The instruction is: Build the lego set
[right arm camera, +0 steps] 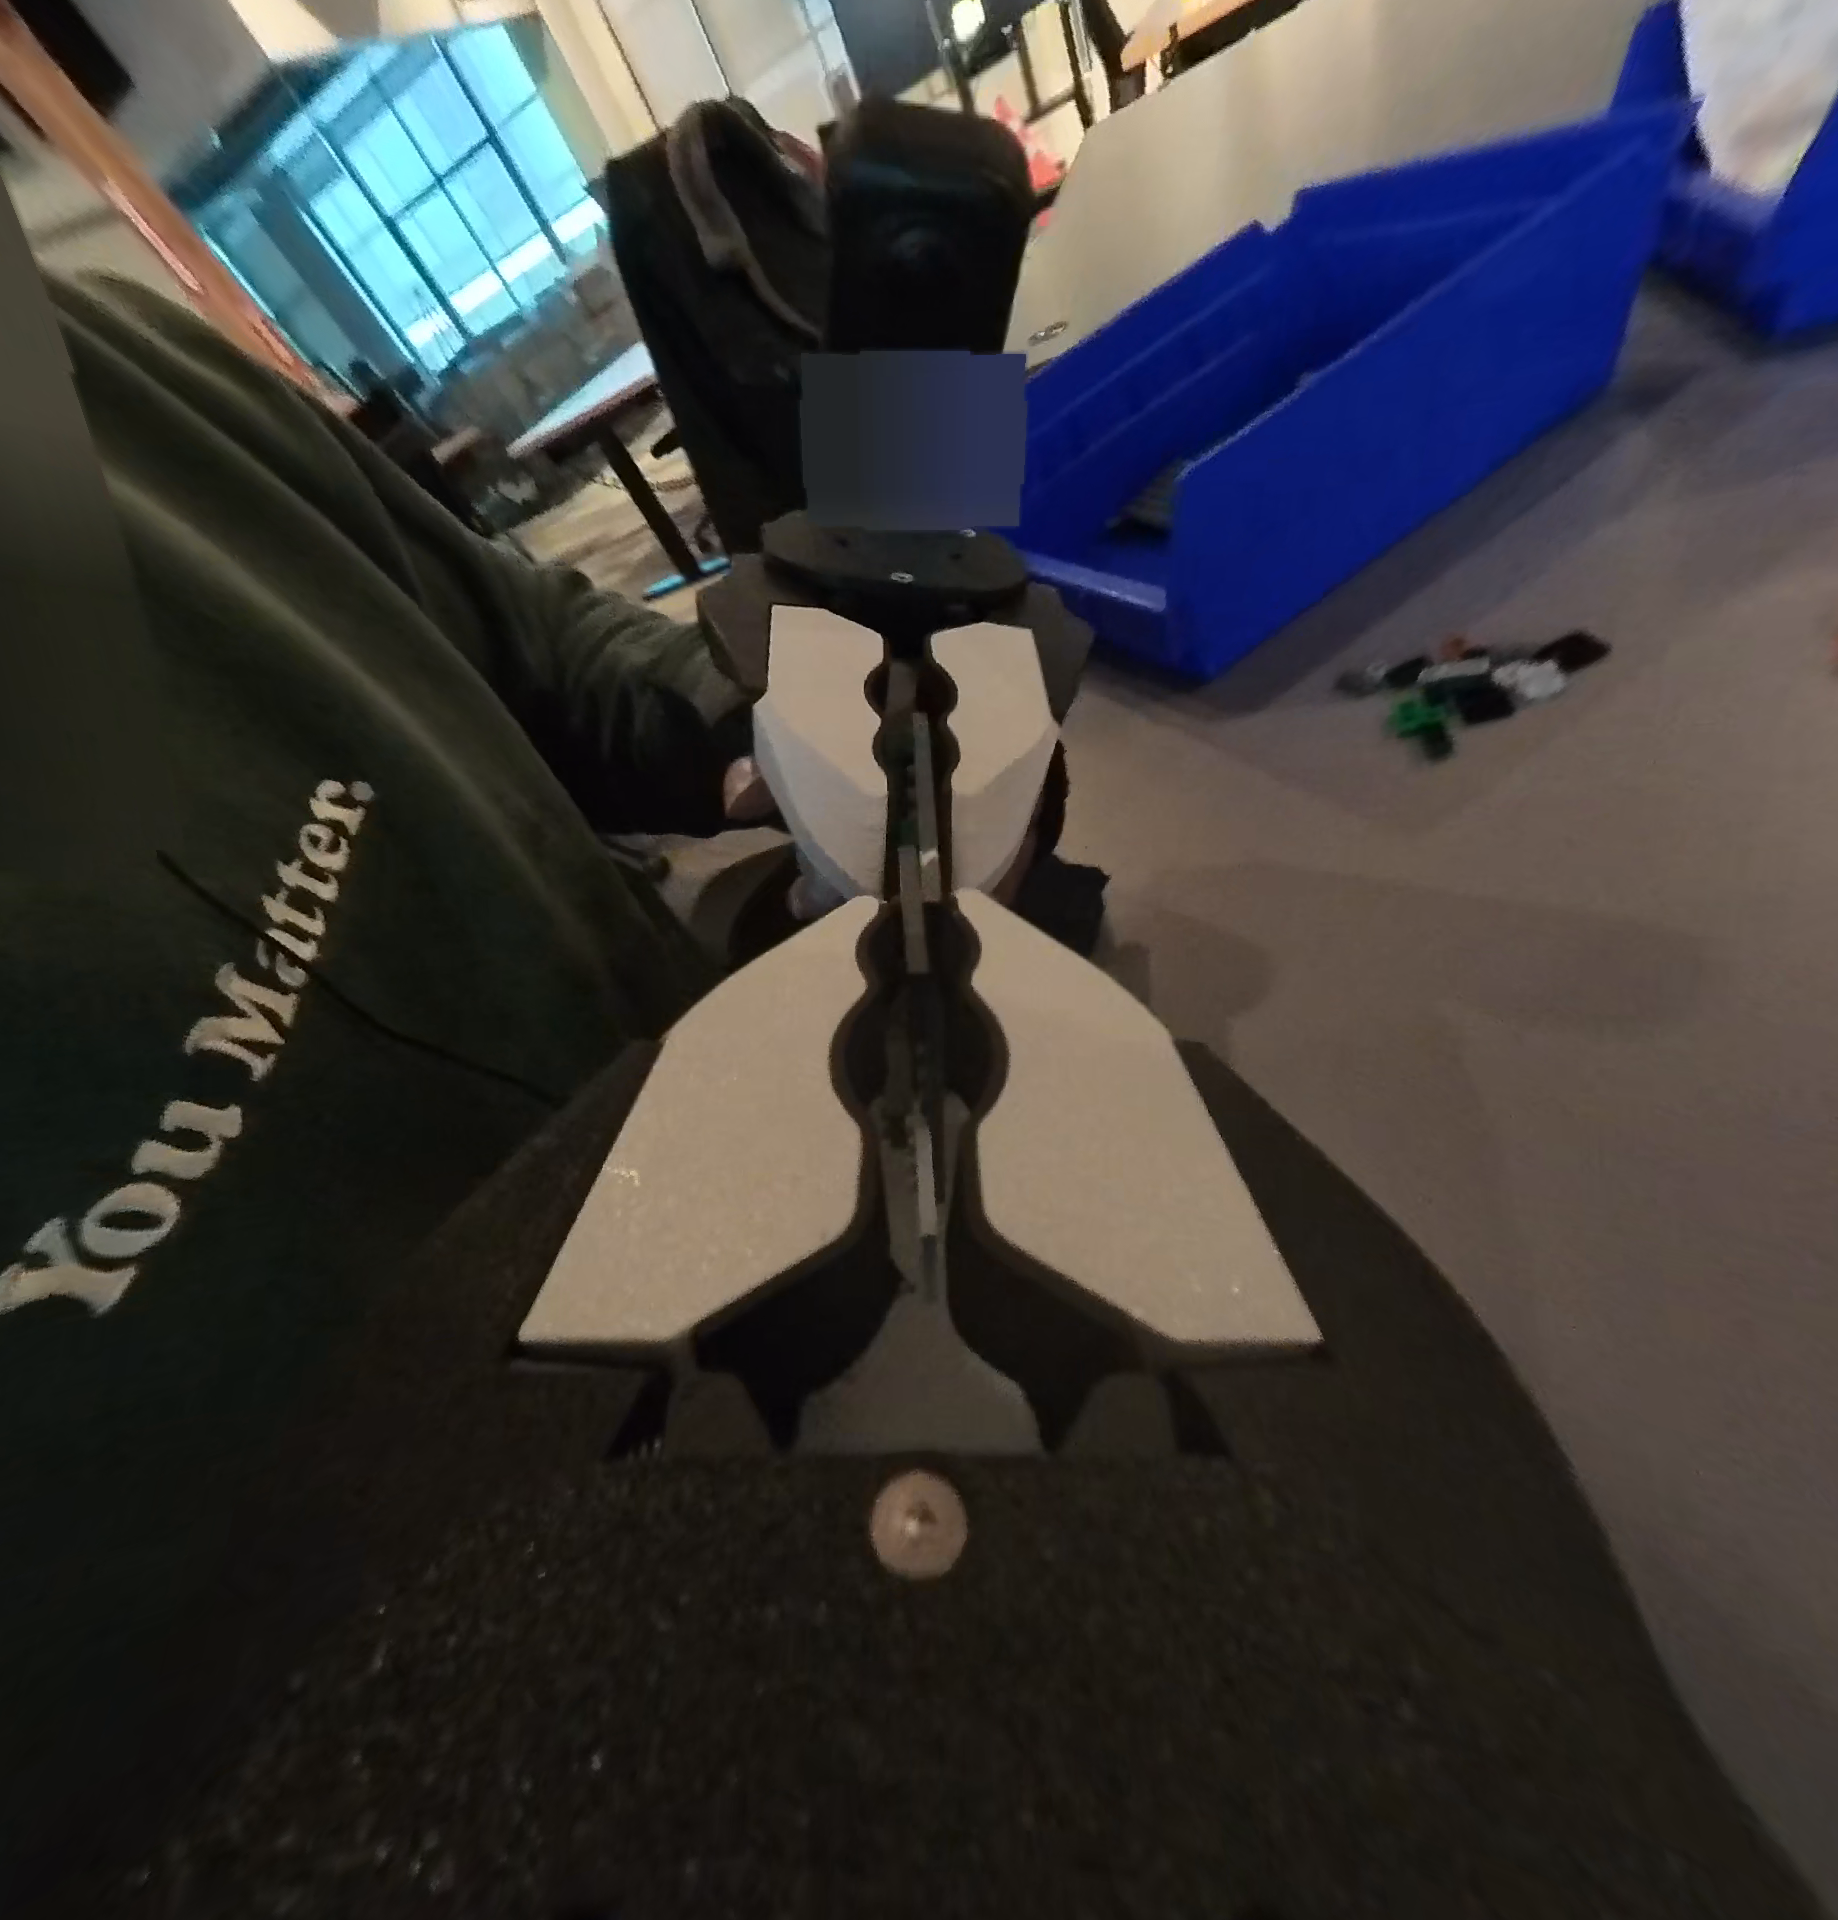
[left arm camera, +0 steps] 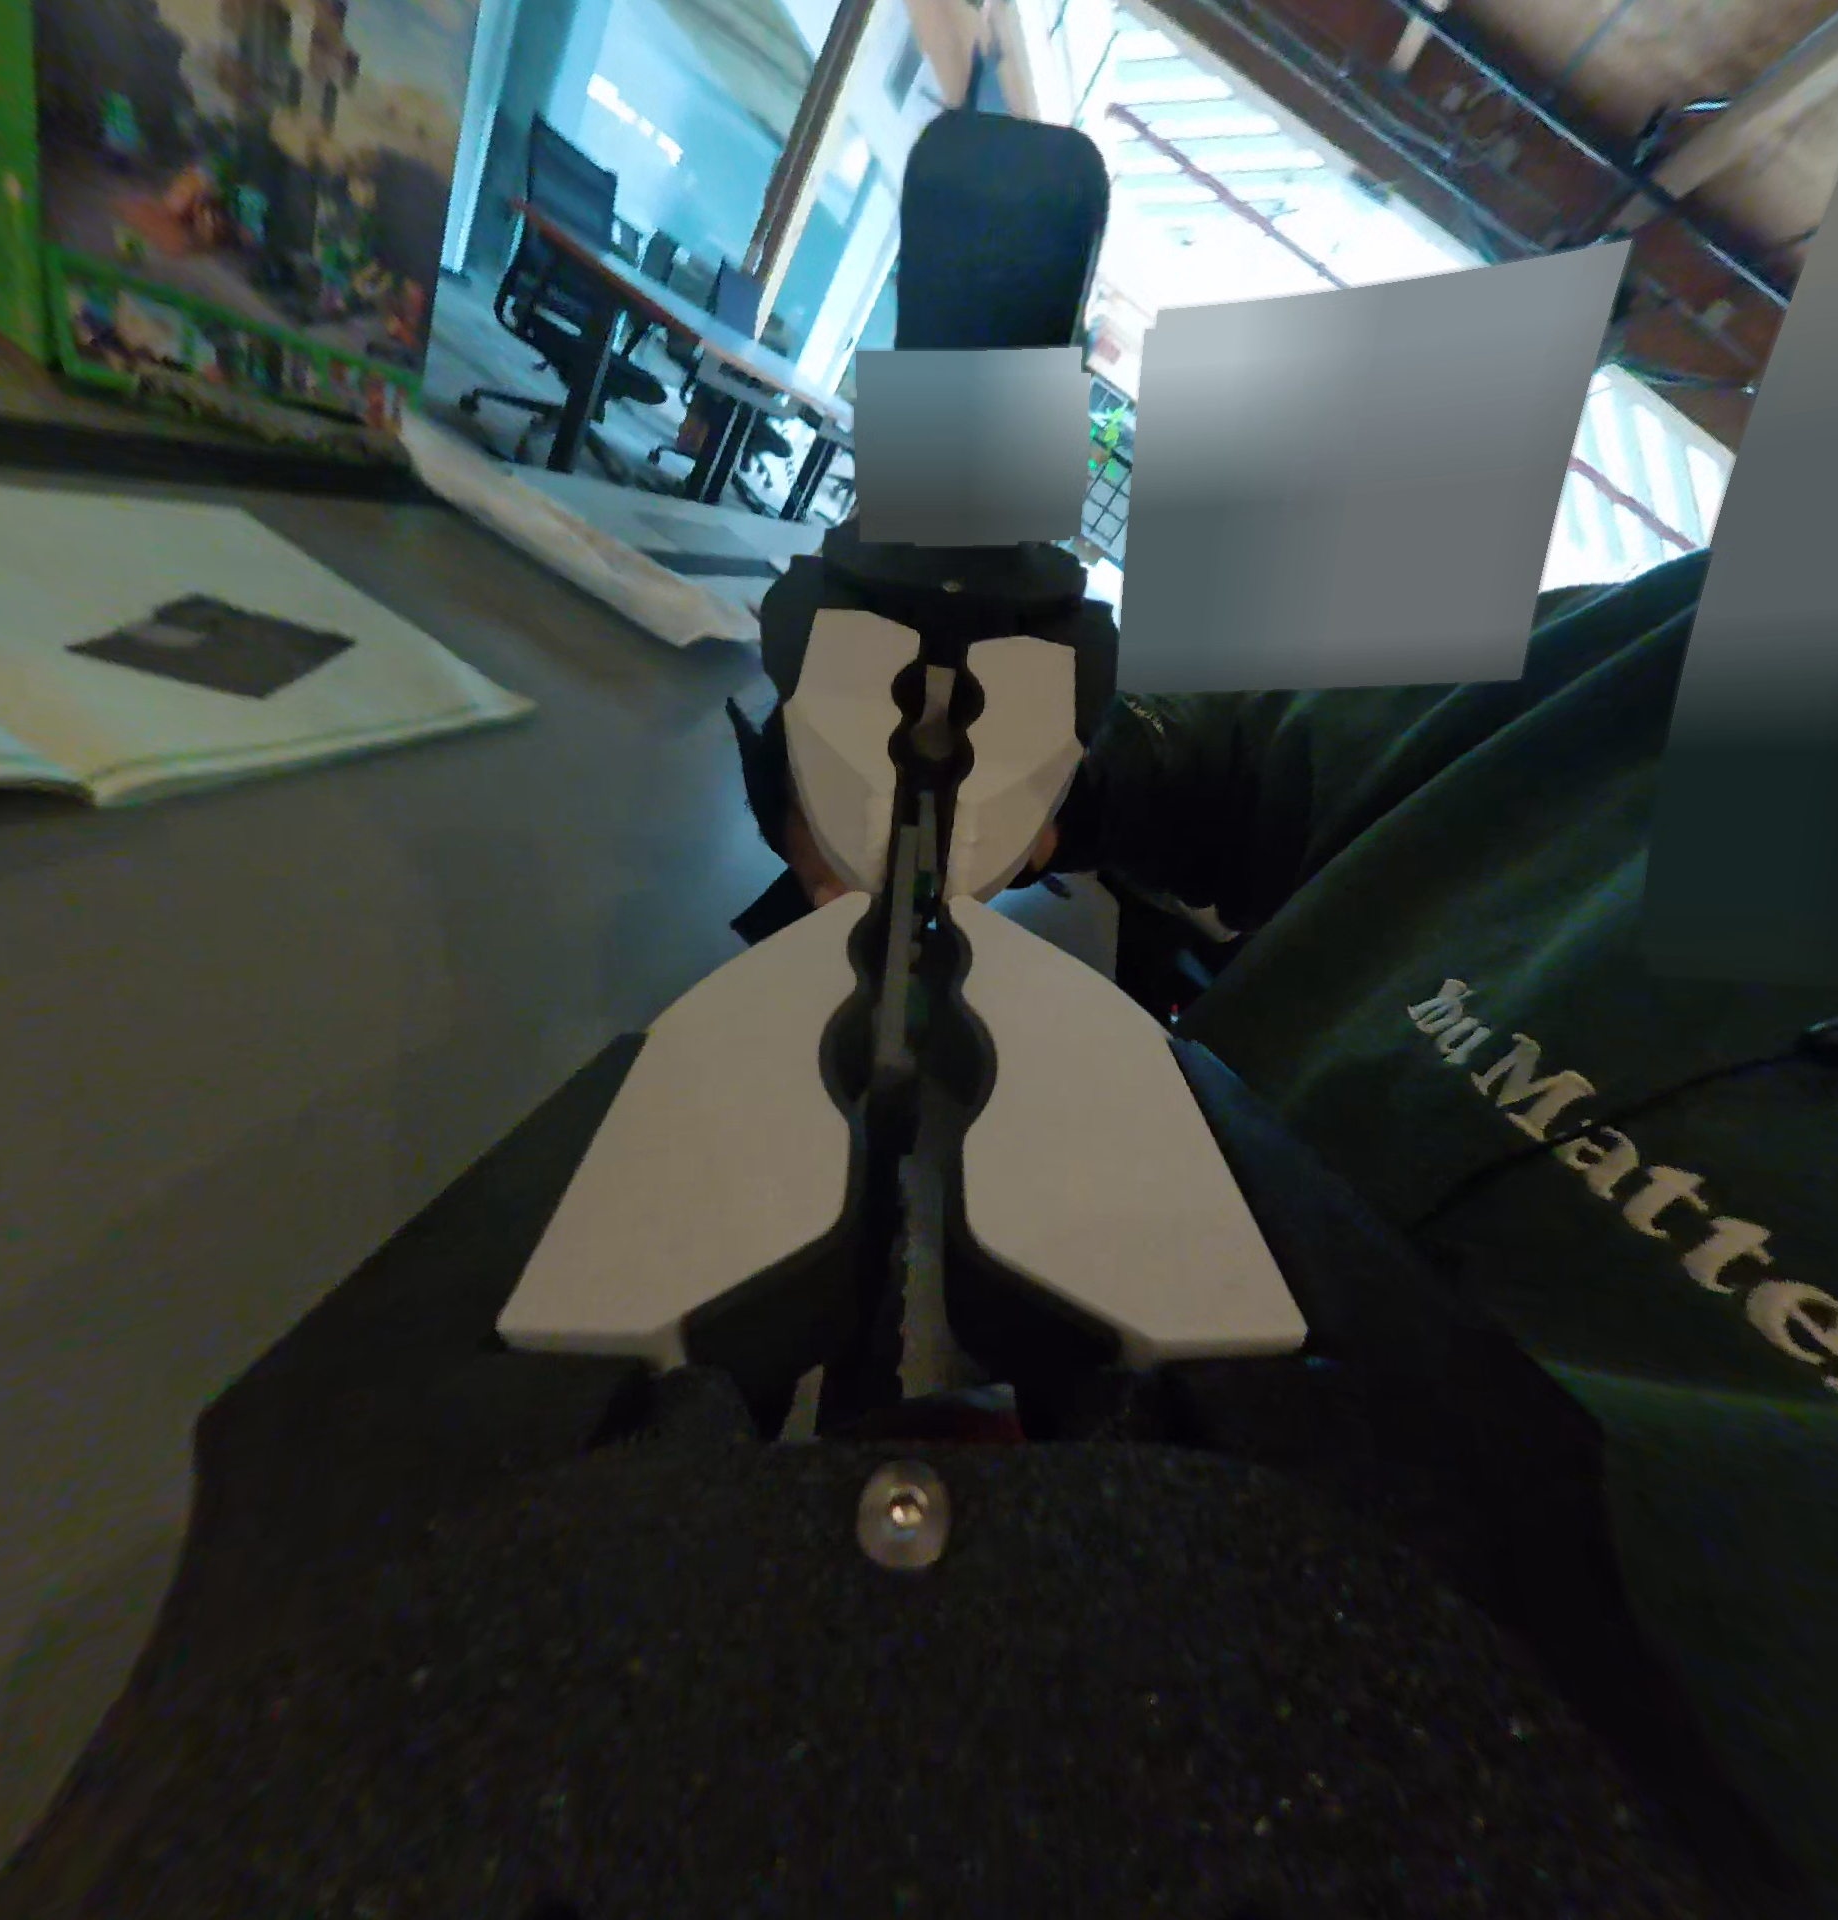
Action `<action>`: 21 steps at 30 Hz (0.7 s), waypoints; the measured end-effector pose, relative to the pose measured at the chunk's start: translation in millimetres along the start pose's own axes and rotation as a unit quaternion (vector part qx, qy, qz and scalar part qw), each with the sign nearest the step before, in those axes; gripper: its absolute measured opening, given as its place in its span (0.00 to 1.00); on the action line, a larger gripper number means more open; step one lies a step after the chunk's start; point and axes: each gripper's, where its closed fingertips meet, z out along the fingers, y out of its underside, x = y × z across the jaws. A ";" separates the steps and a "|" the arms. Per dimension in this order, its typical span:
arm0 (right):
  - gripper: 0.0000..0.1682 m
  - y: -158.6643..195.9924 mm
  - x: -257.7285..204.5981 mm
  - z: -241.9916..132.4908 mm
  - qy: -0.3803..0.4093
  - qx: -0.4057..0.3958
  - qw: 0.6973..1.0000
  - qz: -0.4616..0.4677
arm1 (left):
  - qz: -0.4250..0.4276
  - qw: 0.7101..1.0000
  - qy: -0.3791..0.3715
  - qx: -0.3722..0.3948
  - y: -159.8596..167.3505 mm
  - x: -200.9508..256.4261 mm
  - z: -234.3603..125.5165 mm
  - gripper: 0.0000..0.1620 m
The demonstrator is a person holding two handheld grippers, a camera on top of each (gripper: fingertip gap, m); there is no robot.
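A thin grey-and-green lego strip (left arm camera: 913, 966) is clamped tip to tip between the left tool (left arm camera: 910, 940) and right tool (right arm camera: 920, 935); likely a press-fit step. Loose black-green bricks (right arm camera: 1466, 696) lie on the desk (right arm camera: 1414, 1039); alignment is needed next.

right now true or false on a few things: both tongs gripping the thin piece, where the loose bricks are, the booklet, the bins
1. Both the left tongs and the right tongs are closed on one thin flat lego piece from opposite ends. True.
2. The loose lego pieces lie inside a blue bin. False: they lie on the grey table, beside the blue bins.
3. An open instruction booklet lies flat on the table. True.
4. The lego box lies flat under the booklet. False: it stands upright behind it.
5. The bins are red. False: they are blue.
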 end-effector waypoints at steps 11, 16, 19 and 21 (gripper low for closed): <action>0.04 -1.9 -5.7 -0.7 0.013 0.028 0.998 -0.063 | 0.107 0.994 -0.025 -0.001 -1.1 5.0 -0.3 0.04; 0.04 1.6 -8.2 -0.7 0.005 0.025 0.996 -0.088 | 0.156 0.987 -0.023 -0.028 4.9 6.4 0.8 0.04; 0.04 5.7 -8.0 -0.4 0.011 0.010 0.993 -0.116 | 0.177 0.983 -0.016 -0.047 8.6 5.5 1.2 0.04; 0.04 7.4 -8.4 -1.1 0.006 0.003 0.992 -0.123 | 0.184 0.981 -0.009 -0.053 11.1 5.8 2.8 0.04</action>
